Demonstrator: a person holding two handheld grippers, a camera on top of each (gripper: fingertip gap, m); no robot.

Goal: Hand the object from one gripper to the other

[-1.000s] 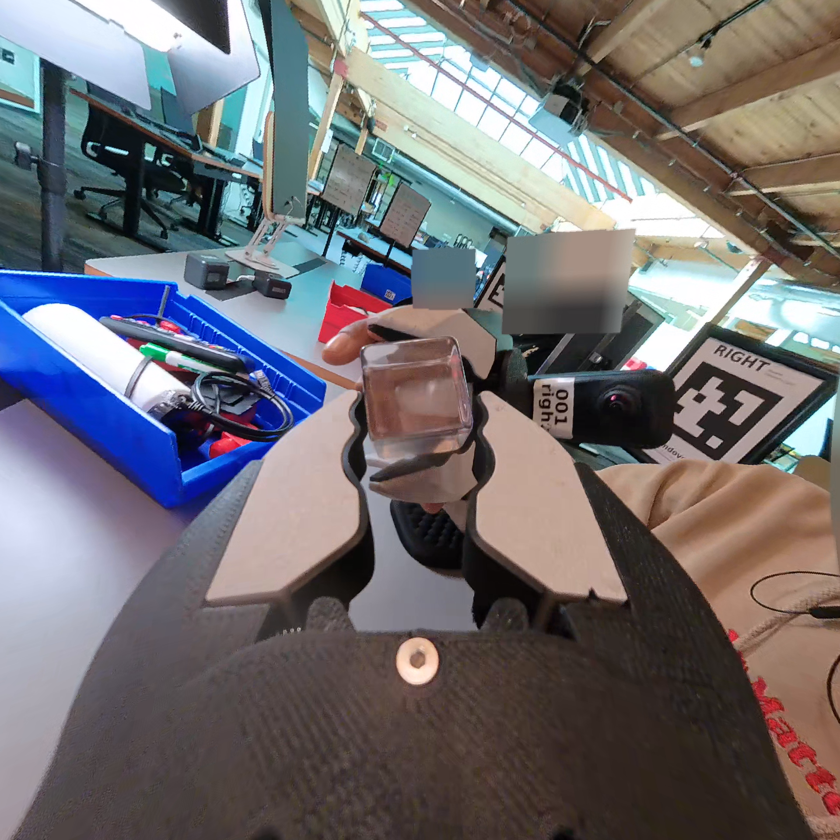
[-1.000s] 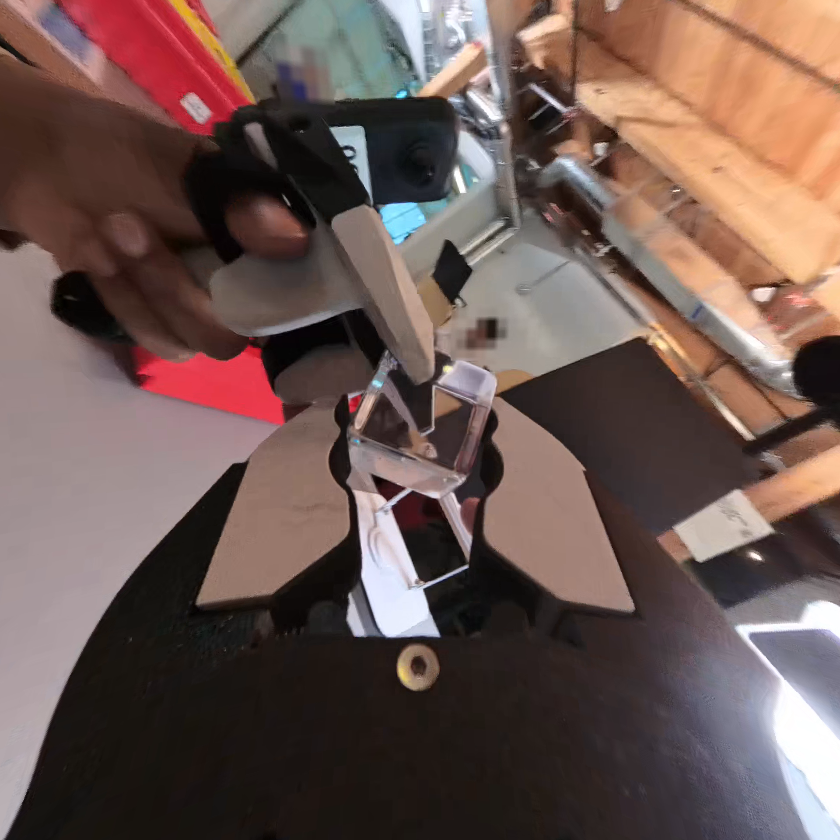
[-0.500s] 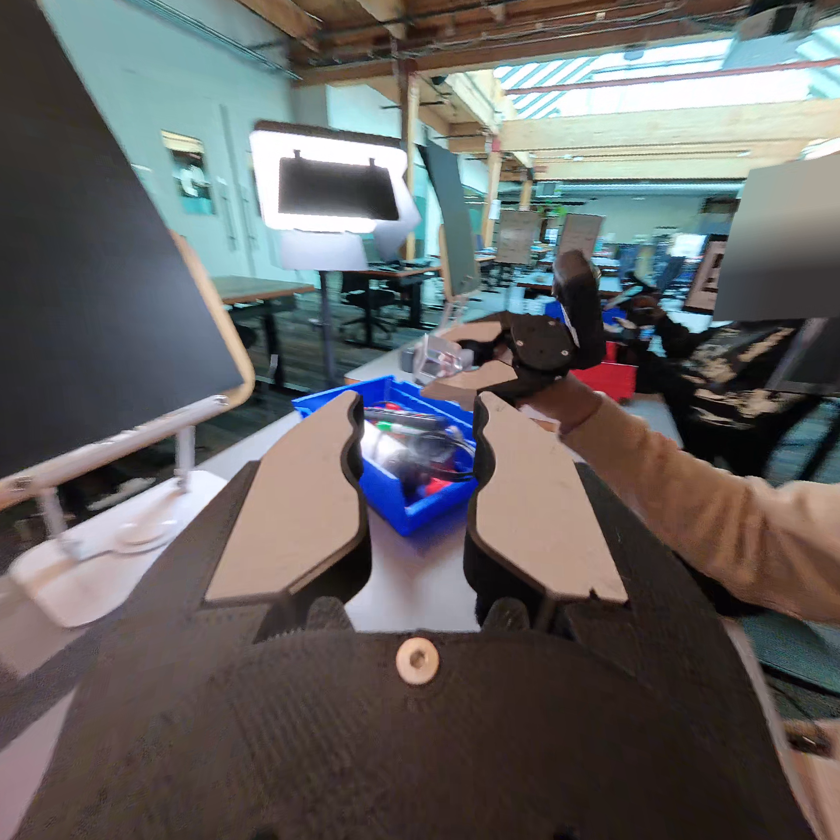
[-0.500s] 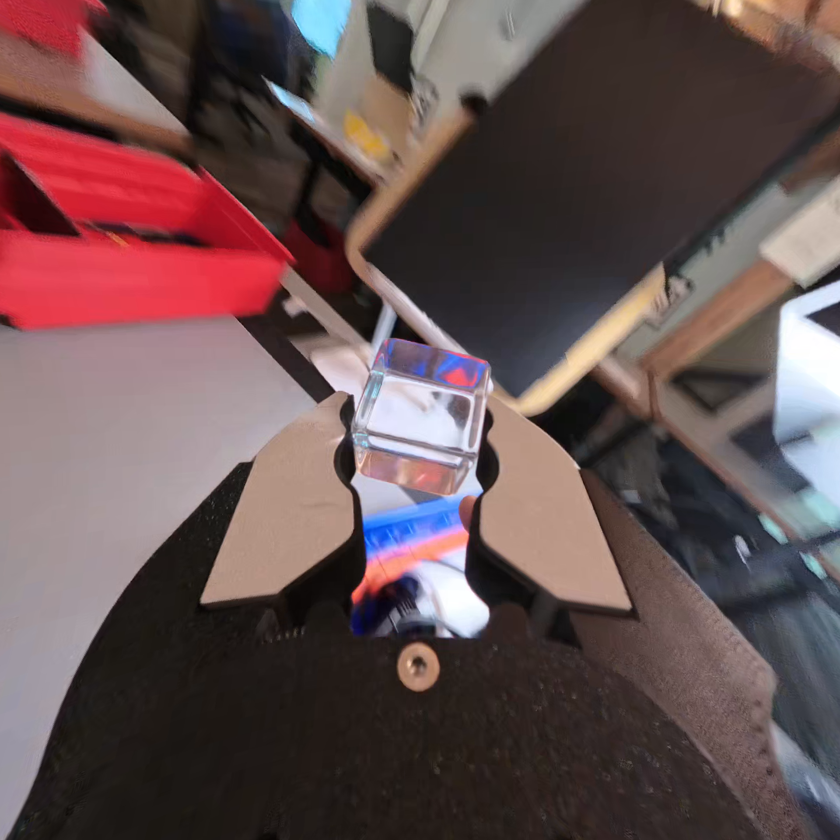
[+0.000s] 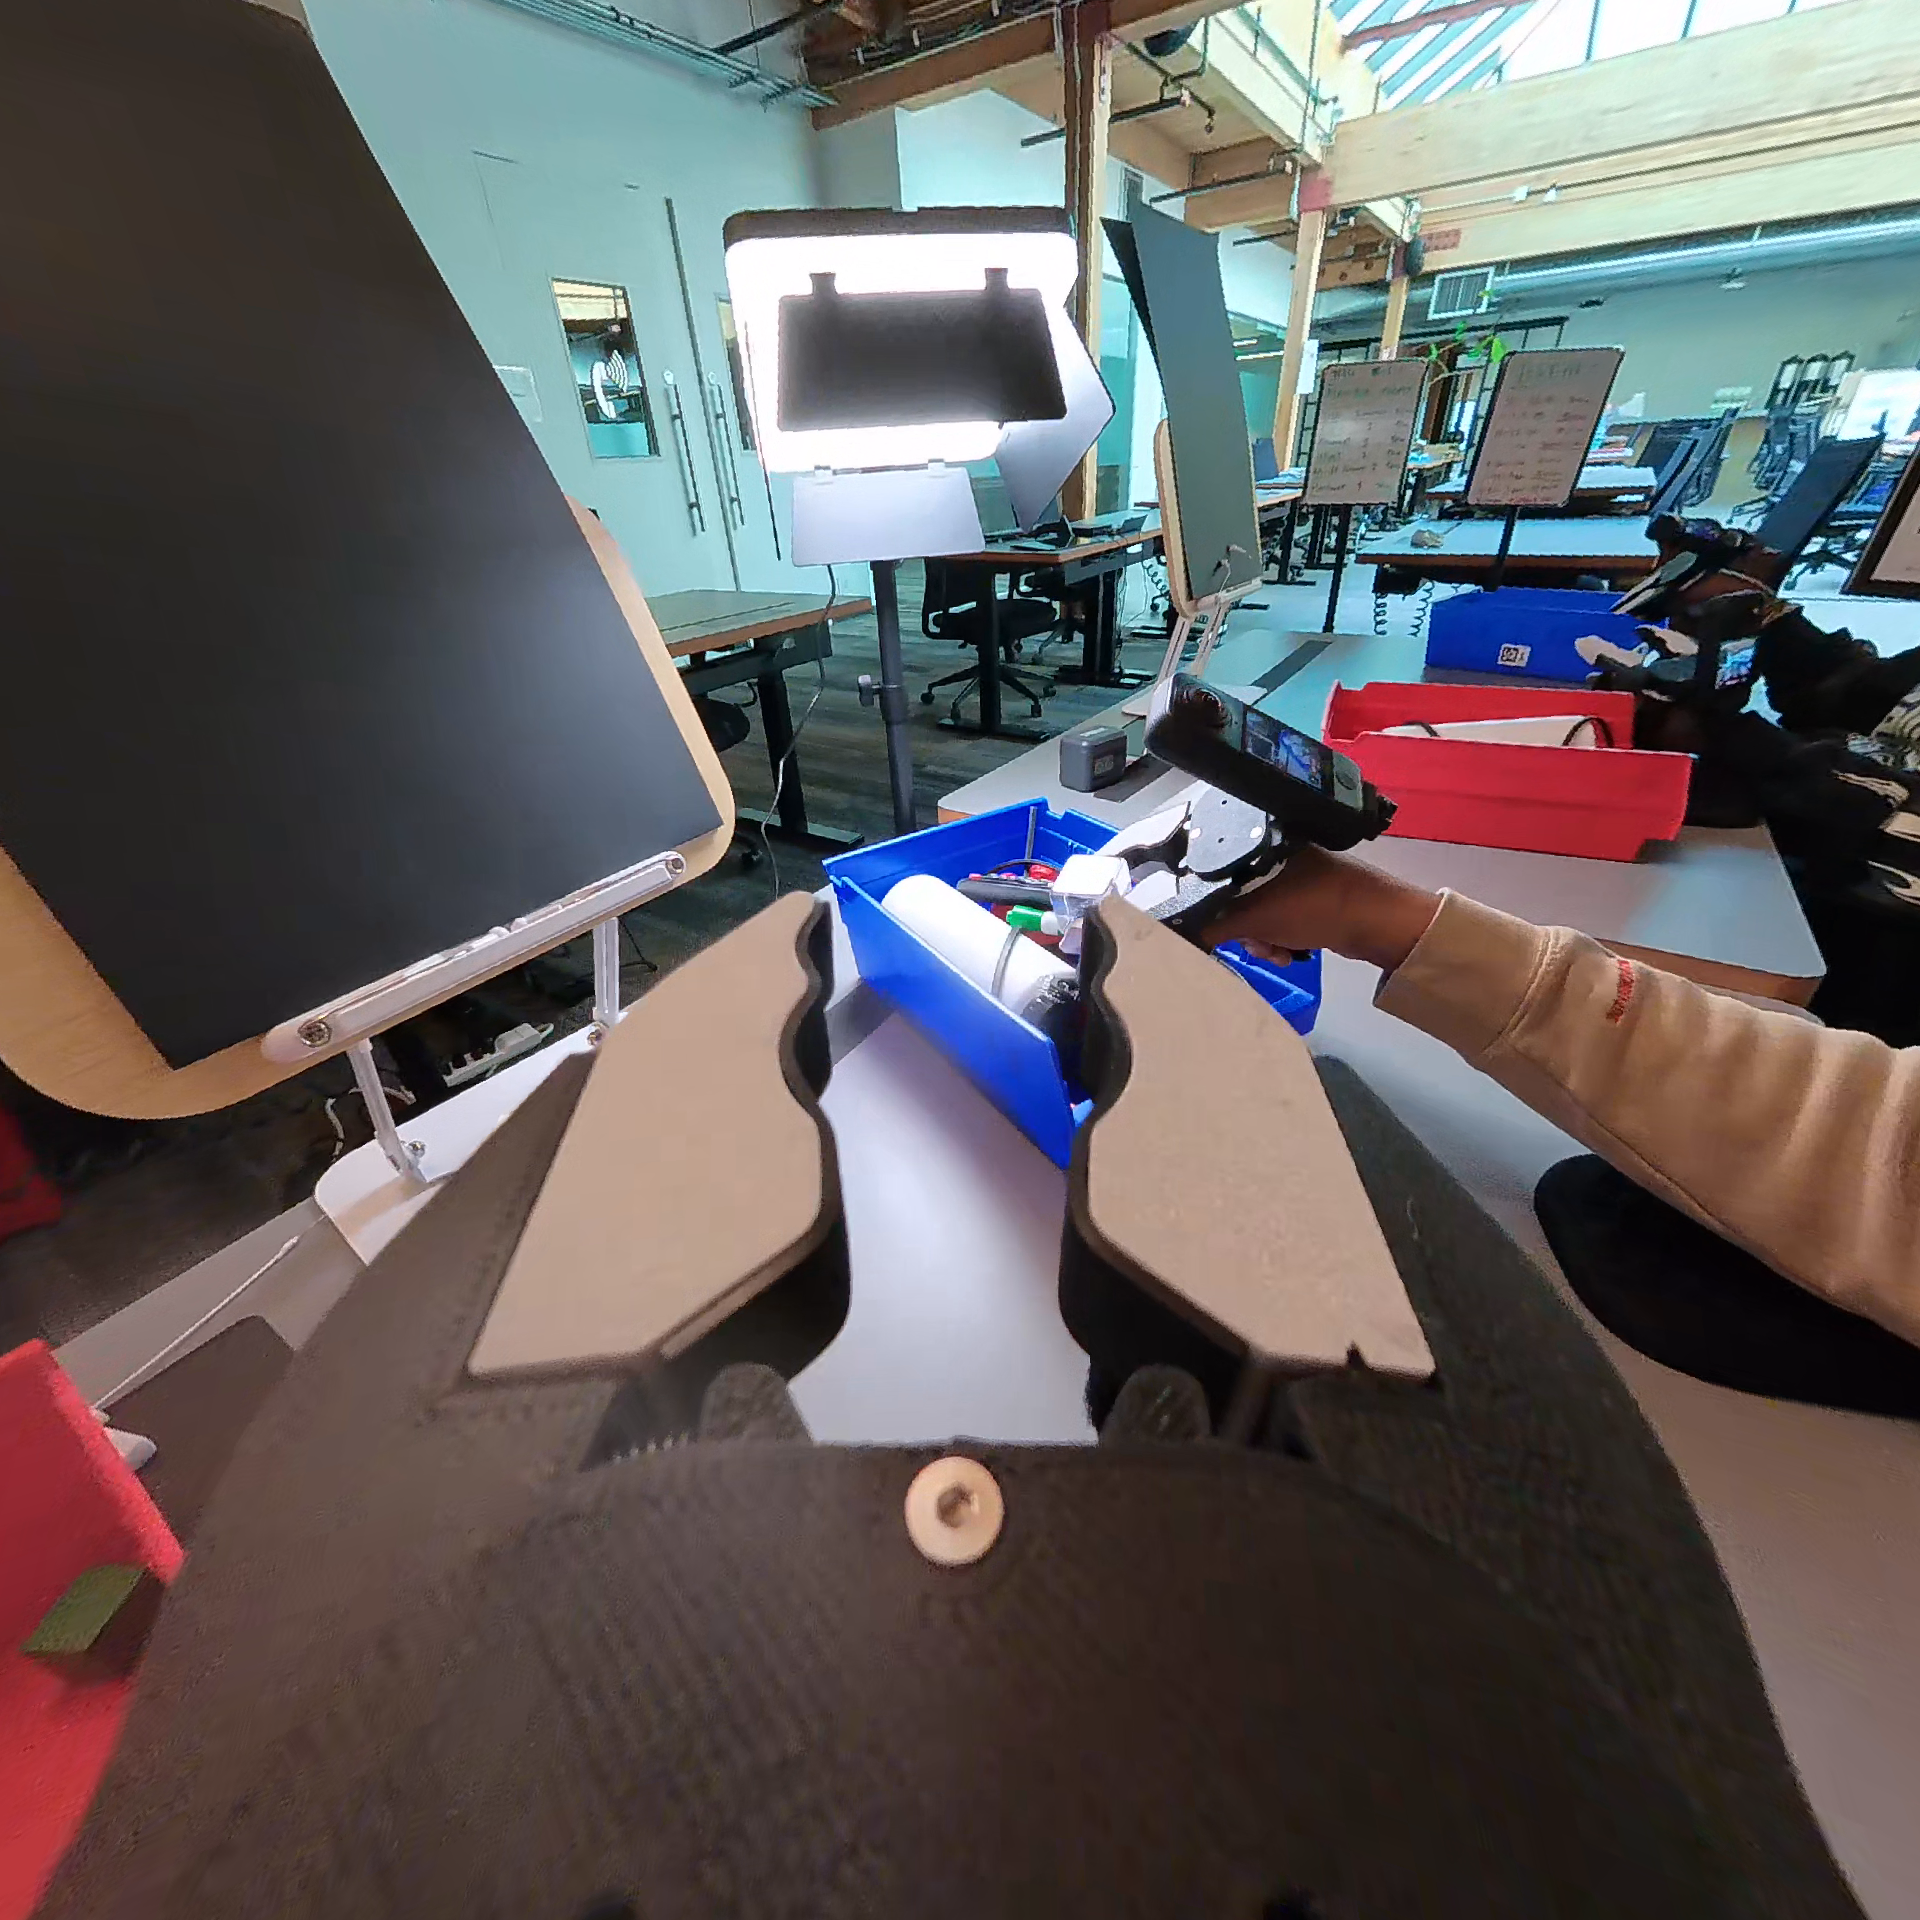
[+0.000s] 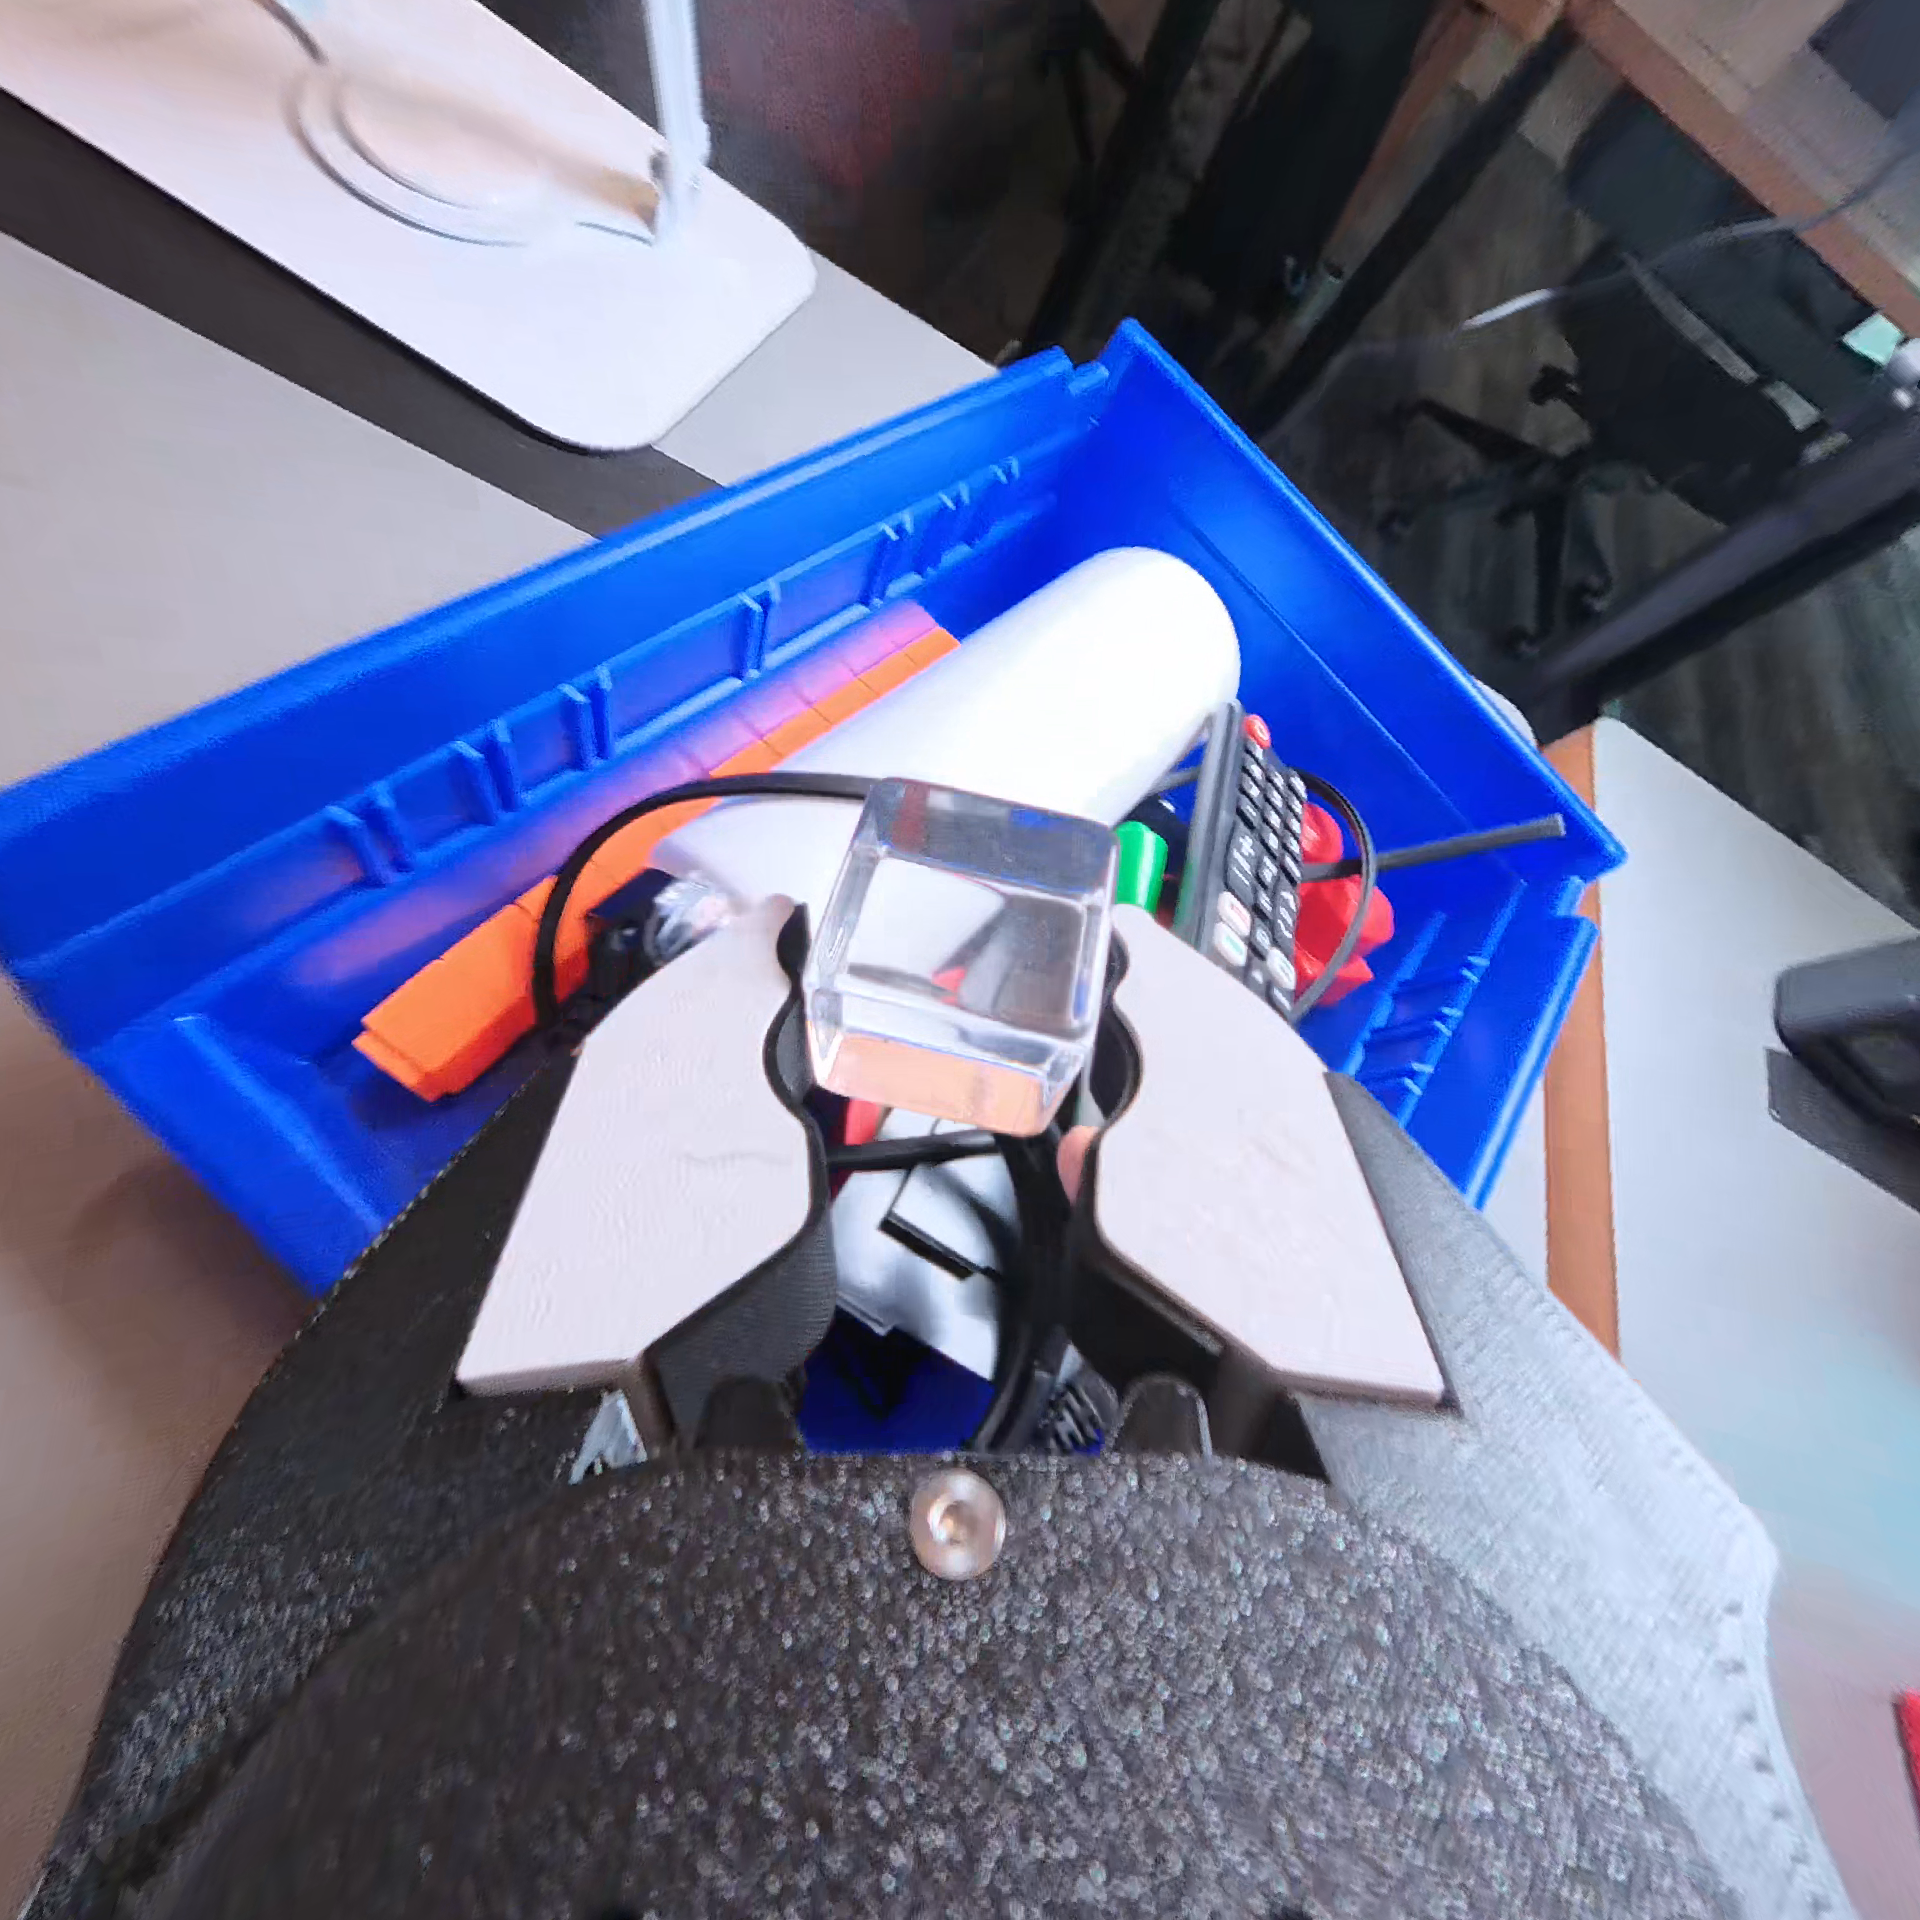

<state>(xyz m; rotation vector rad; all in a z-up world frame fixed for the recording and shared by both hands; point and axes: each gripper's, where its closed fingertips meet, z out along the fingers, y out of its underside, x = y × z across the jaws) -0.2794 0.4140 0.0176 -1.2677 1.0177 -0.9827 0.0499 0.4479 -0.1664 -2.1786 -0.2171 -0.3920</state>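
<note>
The cube point(image 6: 961, 951) looks like clear, glossy acrylic or glass with polished faces. The right tool point(image 6: 956, 987) has matt grey fingers point(image 6: 665, 1143) on a grainy black body. The blue bin point(image 6: 312, 831) is shiny moulded plastic; the table point(image 6: 208, 499) is smooth and matt.

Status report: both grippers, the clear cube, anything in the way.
Left gripper open, empty. Right gripper shut on clear cube, above blue bin. Nothing between them.
</note>
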